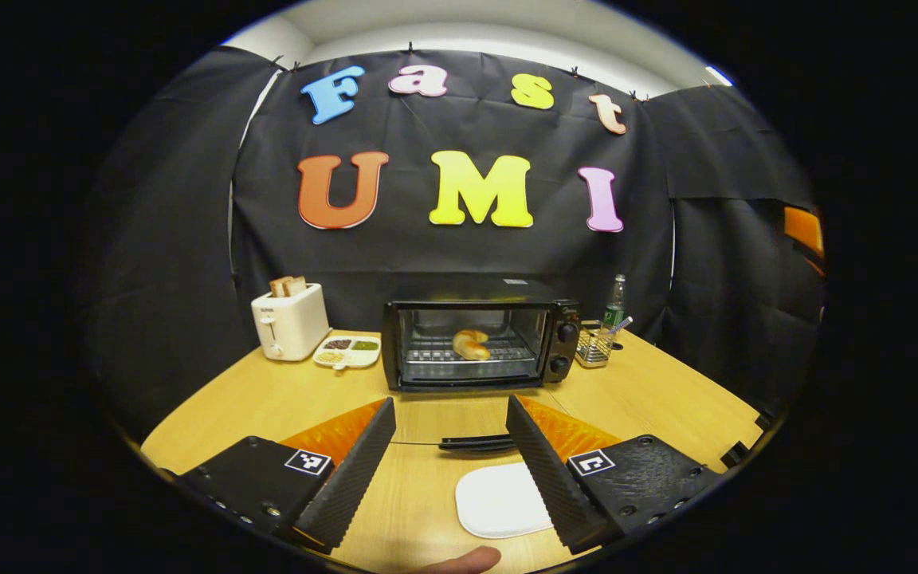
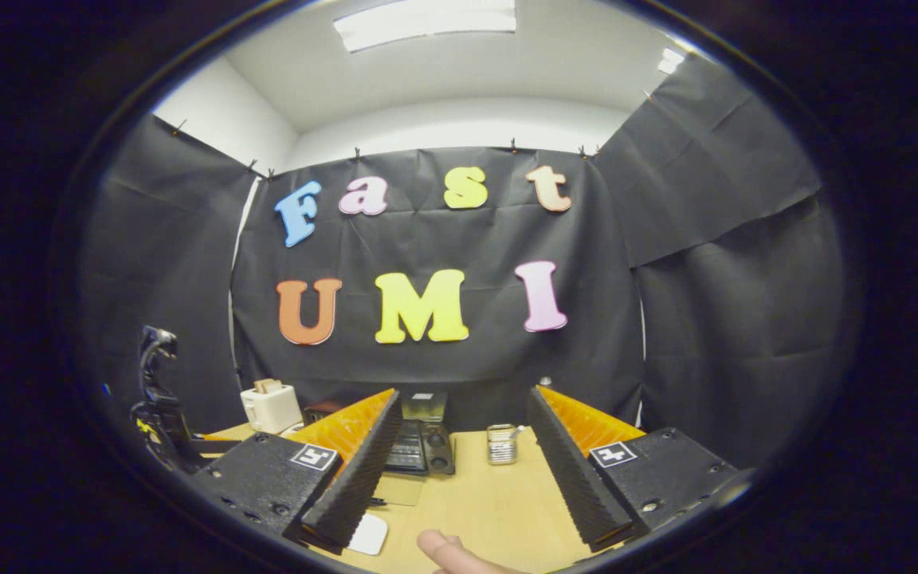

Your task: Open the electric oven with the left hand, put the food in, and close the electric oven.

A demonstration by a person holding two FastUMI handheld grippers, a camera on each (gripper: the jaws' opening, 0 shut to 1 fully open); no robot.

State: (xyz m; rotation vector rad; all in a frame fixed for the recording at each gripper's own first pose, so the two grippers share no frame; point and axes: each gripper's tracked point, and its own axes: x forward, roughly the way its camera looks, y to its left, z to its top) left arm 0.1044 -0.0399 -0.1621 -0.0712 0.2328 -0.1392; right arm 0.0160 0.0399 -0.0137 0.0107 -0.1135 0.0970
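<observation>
The black electric oven [image 1: 479, 335] stands at the back of the wooden table with its glass door folded down flat toward me; the door's handle [image 1: 475, 442] lies just beyond my fingers. A golden bread roll [image 1: 471, 344] rests on the rack inside. My left gripper [image 1: 449, 402] is open, short of the door, with nothing between its fingers. An empty white plate [image 1: 499, 498] lies under its right finger. In the right gripper view the oven [image 2: 425, 445] is farther off, and my right gripper [image 2: 463, 395] is open and empty above the table.
A white toaster [image 1: 290, 319] with bread slices and a divided dish [image 1: 349, 351] sit left of the oven. A wire basket [image 1: 594, 344] and a bottle [image 1: 615, 303] stand to its right. A fingertip [image 1: 467, 560] shows at the bottom edge.
</observation>
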